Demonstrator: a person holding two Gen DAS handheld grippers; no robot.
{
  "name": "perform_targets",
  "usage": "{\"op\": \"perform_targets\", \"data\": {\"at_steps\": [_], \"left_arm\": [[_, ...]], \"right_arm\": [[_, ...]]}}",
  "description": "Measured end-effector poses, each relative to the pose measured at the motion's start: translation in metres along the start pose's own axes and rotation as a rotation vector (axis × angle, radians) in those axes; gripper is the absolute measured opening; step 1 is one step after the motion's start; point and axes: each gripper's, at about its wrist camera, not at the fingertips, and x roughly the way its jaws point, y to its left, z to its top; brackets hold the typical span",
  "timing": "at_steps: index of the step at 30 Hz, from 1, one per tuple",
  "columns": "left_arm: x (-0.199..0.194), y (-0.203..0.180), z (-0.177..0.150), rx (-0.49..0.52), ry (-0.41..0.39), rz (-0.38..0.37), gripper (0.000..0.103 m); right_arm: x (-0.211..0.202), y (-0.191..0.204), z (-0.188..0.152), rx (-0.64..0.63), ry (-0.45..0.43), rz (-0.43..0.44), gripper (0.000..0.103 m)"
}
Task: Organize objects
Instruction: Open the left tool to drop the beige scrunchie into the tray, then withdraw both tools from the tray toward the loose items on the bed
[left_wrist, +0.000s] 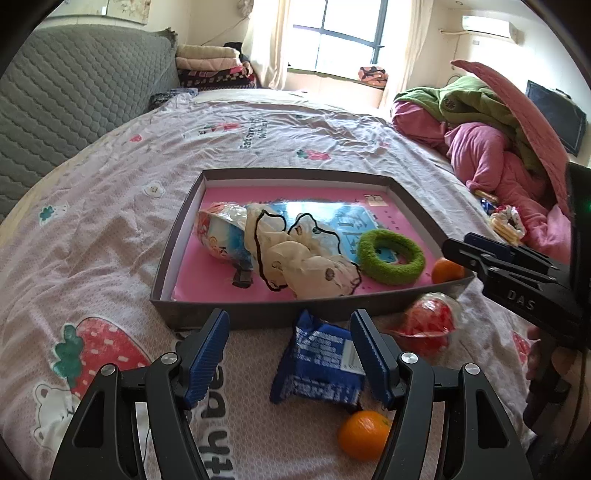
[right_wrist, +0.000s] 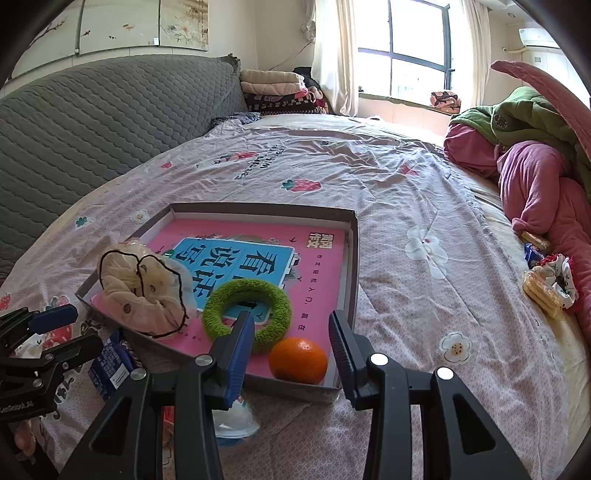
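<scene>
Bed (left_wrist: 110, 192) with strawberry-print sheet, grey quilted headboard, window behind. Blue snack packet (left_wrist: 321, 363) crumpled, on sheet at tray's near edge. Grey tray (left_wrist: 177, 258) holds pink book, cream scrunchie (left_wrist: 303, 258), green ring (right_wrist: 247, 312), orange (right_wrist: 298, 360). Left gripper (left_wrist: 290, 354) jaws apart around packet; right gripper (right_wrist: 291, 354) jaws apart, empty.

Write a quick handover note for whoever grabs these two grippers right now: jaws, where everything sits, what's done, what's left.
Left gripper: jaws open, empty, around the blue snack packet lying on the bed, not pressing it.
Right gripper: jaws open, empty, just widened, over the tray's near corner.
Done, in the tray: green ring, cream scrunchie, one orange, a wrapped packet.
Left on the bed: blue packet, second orange, red wrapped item, and the biscuits and scrunchie by the pink blankets.
</scene>
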Motion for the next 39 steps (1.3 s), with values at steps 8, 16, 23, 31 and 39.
{"op": "perform_targets", "data": {"at_steps": [8,16,23,31,39], "left_arm": [[-0.013,-0.006,-0.006,0.003,0.000,-0.015,0.070],[-0.023,-0.013,-0.012,0.015,-0.001,-0.024,0.070],[-0.030,-0.014,-0.016,0.005,-0.004,-0.023,0.070],[-0.035,-0.021,-0.024,0.032,-0.007,-0.016,0.070],[-0.034,-0.030,-0.038,0.069,0.015,-0.019,0.070]], "right_arm": [[-0.015,0.007,-0.004,-0.017,-0.033,0.023,0.042],[-0.026,0.015,-0.007,-0.038,-0.055,0.047,0.046],[-0.033,0.016,-0.010,-0.034,-0.066,0.074,0.051],[-0.040,0.025,-0.019,-0.047,-0.078,0.088,0.057],[-0.045,0.034,-0.028,-0.074,-0.080,0.078,0.061]]}}
